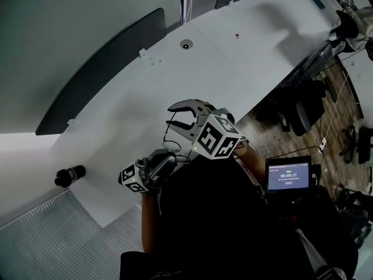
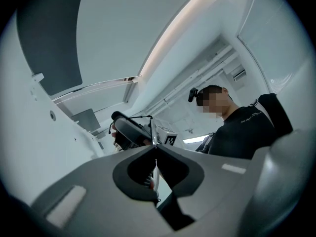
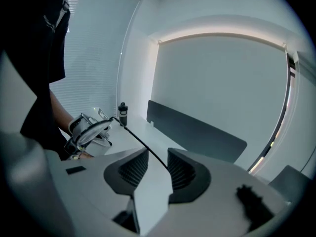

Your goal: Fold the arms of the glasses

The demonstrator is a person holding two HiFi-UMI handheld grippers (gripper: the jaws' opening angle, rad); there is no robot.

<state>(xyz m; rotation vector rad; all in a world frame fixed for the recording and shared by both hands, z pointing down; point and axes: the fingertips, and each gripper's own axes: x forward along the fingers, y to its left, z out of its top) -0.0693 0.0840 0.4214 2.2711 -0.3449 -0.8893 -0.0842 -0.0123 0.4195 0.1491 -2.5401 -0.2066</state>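
Note:
Thin wire-framed glasses (image 1: 168,135) hang in the air above the white table (image 1: 233,45), between my two grippers. My left gripper (image 1: 168,157) comes from below and is shut on the frame by a lens; in the left gripper view its jaws (image 2: 155,149) meet on a thin edge. My right gripper (image 1: 178,115) is above the glasses. In the right gripper view the lens (image 3: 92,129) sits at the left, and one thin black arm (image 3: 143,144) runs back between the fingers of the right gripper (image 3: 158,164), which stand slightly apart.
A black bottle (image 1: 70,175) lies near the table's left end. A dark divider panel (image 1: 99,69) runs along the far edge. To the right, past the table edge, are office chairs (image 1: 303,107) and a small screen (image 1: 287,175) showing a timer.

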